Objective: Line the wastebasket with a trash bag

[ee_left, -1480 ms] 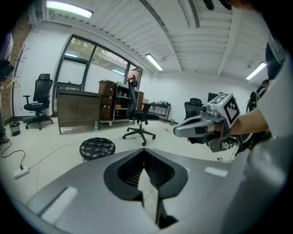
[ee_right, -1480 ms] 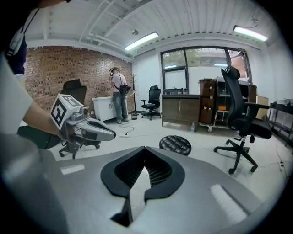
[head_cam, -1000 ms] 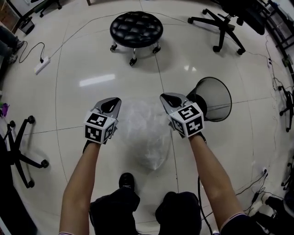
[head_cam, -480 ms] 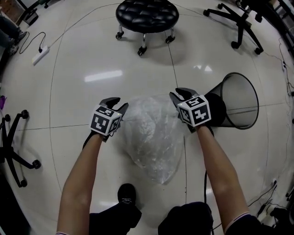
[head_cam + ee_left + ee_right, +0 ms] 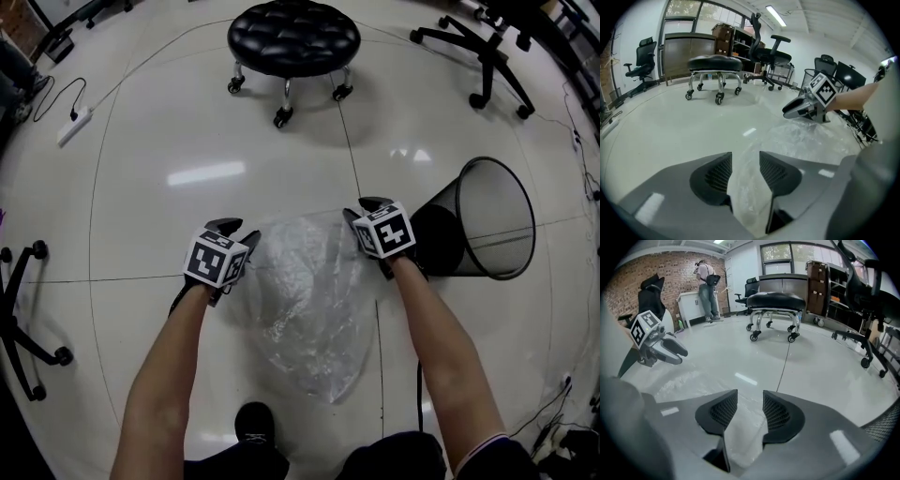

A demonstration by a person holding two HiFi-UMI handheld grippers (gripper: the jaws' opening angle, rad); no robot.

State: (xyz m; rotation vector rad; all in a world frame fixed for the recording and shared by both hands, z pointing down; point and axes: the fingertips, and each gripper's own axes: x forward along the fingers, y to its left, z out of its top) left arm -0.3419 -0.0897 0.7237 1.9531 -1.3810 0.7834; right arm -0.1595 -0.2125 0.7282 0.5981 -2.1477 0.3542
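Glossy white floor tiles carry everything. Nearest, at the lower middle of the head view, the clear trash bag lies crumpled on the floor. Its narrow end is toward the person's shoe and its wide edge is higher in the frame, so its long axis runs bottom to top.

At that wide edge, the left gripper and right gripper sit at the two corners. Both pairs of fingers have just been opening and now stand apart. Bag film lies slack in the gap between the left fingers and between the right fingers, and neither pair pinches it.

The step looks like setting the bag down. To do it well, let the film fall clear of both gaps before lifting away, or it will drag.

Farther right, the mesh wastebasket lies on its side, with its long axis left to right. Its base is beside the right gripper and its open rim points to the frame's right edge. It probably needs standing upright first.

A black stool stands at the top.
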